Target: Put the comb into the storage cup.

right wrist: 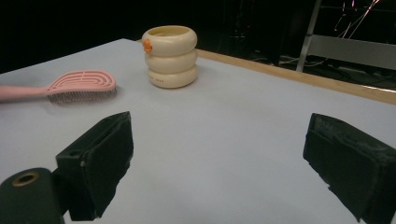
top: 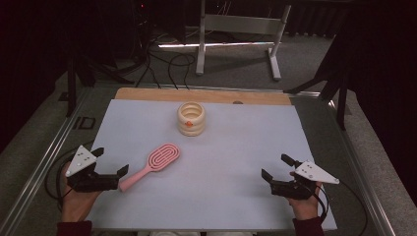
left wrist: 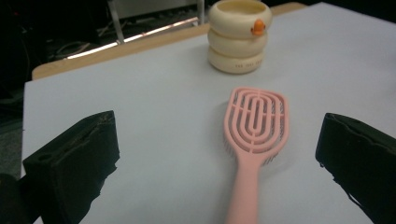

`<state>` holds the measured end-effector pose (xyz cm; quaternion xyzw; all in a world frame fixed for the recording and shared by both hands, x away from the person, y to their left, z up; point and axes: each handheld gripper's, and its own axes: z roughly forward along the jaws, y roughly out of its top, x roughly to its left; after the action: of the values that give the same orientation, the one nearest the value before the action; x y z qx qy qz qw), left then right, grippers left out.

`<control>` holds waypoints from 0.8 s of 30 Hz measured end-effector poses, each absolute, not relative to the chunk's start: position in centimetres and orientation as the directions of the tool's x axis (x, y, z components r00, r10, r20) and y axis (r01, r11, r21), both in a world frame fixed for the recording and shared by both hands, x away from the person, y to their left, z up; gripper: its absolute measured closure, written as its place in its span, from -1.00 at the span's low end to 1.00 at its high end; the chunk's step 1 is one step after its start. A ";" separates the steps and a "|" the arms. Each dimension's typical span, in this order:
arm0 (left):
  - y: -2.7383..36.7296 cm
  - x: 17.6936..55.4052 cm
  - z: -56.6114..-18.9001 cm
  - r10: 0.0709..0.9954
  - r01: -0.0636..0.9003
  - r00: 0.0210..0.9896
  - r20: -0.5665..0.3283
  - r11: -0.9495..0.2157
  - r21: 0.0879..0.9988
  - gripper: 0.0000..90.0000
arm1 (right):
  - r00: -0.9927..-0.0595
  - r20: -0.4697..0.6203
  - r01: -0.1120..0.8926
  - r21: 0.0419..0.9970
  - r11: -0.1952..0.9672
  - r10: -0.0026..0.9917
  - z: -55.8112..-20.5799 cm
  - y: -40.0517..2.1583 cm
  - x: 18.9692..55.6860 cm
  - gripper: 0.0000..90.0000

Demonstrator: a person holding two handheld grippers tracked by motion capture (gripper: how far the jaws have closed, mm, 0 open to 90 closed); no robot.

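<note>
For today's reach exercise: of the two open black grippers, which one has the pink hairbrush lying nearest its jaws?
The left gripper: the pink plastic hairbrush has its handle end beside that gripper's jaw, while the right gripper sits far across the white table.

handle end of the pink brush cut off by the bottom edge of the left gripper view, and by the left edge of the right gripper view. small print on the cream ringed holder too blurred to read. bristles mostly hidden beneath the brush head.
</note>
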<state>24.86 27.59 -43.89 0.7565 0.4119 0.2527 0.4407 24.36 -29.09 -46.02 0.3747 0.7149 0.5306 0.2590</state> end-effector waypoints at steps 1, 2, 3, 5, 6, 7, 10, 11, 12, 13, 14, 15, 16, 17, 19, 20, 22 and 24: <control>27.6 24.9 -43.9 0.846 0.400 0.533 0.019 -0.272 0.875 -1.00 | -0.585 0.027 0.261 0.953 0.156 0.810 -46.0 -29.1 24.4 -0.81; 27.6 24.9 -43.9 0.846 0.400 0.533 0.019 -0.272 0.875 -1.00 | -0.585 0.027 0.261 0.953 0.156 0.811 -46.0 -29.1 24.4 -0.81; 27.1 25.3 -43.9 0.837 0.417 0.547 0.024 -0.297 0.859 -1.00 | -0.584 0.027 0.261 0.953 0.156 0.811 -46.0 -29.1 24.3 -0.81; 27.0 25.4 -43.8 0.834 0.419 0.552 0.023 -0.301 0.857 -1.00 | -0.585 0.026 0.259 0.953 0.157 0.810 -46.0 -29.0 24.3 -0.81; 26.9 25.4 -43.8 0.831 0.421 0.555 0.022 -0.304 0.855 -1.00 | -0.585 0.026 0.259 0.953 0.157 0.810 -46.0 -29.0 24.3 -0.81; 26.8 25.5 -43.8 0.828 0.423 0.560 0.021 -0.308 0.852 -1.00 | -0.586 0.025 0.258 0.953 0.157 0.810 -46.0 -29.0 24.3 -0.81; 26.3 26.0 -43.9 0.817 0.438 0.576 0.031 -0.340 0.833 -1.00 | -0.588 0.030 0.263 0.952 0.157 0.808 -46.0 -29.0 24.3 -0.81; 26.2 26.2 -43.9 0.813 0.442 0.582 0.031 -0.347 0.827 -1.00 | -0.589 0.028 0.263 0.952 0.158 0.808 -46.1 -29.0 24.4 -0.81; 26.2 26.3 -44.0 0.811 0.448 0.584 0.028 -0.351 0.823 -1.00 | -0.589 0.028 0.264 0.952 0.159 0.808 -46.1 -29.0 24.4 -0.81; 26.1 26.4 -44.0 0.809 0.452 0.588 0.025 -0.354 0.819 -1.00 | -0.587 0.027 0.263 0.952 0.159 0.809 -46.1 -29.0 24.4 -0.81; 26.1 26.6 -44.1 0.806 0.457 0.591 0.025 -0.360 0.813 -1.00 | -0.587 0.029 0.264 0.951 0.158 0.809 -46.1 -29.0 24.4 -0.81; 26.0 26.6 -44.1 0.805 0.461 0.592 0.027 -0.366 0.809 -1.00 | -0.587 0.027 0.264 0.951 0.160 0.809 -46.1 -29.0 24.4 -0.81; 26.0 26.7 -44.2 0.803 0.463 0.595 0.025 -0.368 0.806 -1.00 | -0.588 0.027 0.264 0.951 0.161 0.809 -46.1 -29.0 24.4 -0.81; 25.9 26.8 -44.2 0.802 0.466 0.597 0.025 -0.372 0.803 -1.00 | -0.589 0.030 0.264 0.952 0.157 0.807 -46.1 -29.0 24.4 -0.81; 25.8 26.9 -44.3 0.801 0.471 0.599 0.026 -0.378 0.797 -1.00 | -0.589 0.030 0.264 0.952 0.157 0.808 -46.1 -29.0 24.4 -0.81; 25.8 27.0 -44.3 0.799 0.474 0.601 0.026 -0.383 0.793 -1.00 | -0.589 0.031 0.264 0.952 0.155 0.807 -46.1 -29.0 24.4 -0.81; 25.7 27.2 -44.4 0.798 0.478 0.602 0.029 -0.389 0.788 -1.00 | -0.588 0.031 0.265 0.952 0.156 0.808 -46.1 -29.0 24.4 -0.81; 25.6 27.4 -44.4 0.795 0.484 0.606 0.025 -0.394 0.782 -1.00 | -0.588 0.032 0.265 0.951 0.156 0.808 -46.1 -29.0 24.4 -0.81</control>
<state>27.38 25.59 -44.43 0.8098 0.3946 0.2026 0.3839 24.40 -29.01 -46.13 0.3750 0.7159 0.5305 0.2559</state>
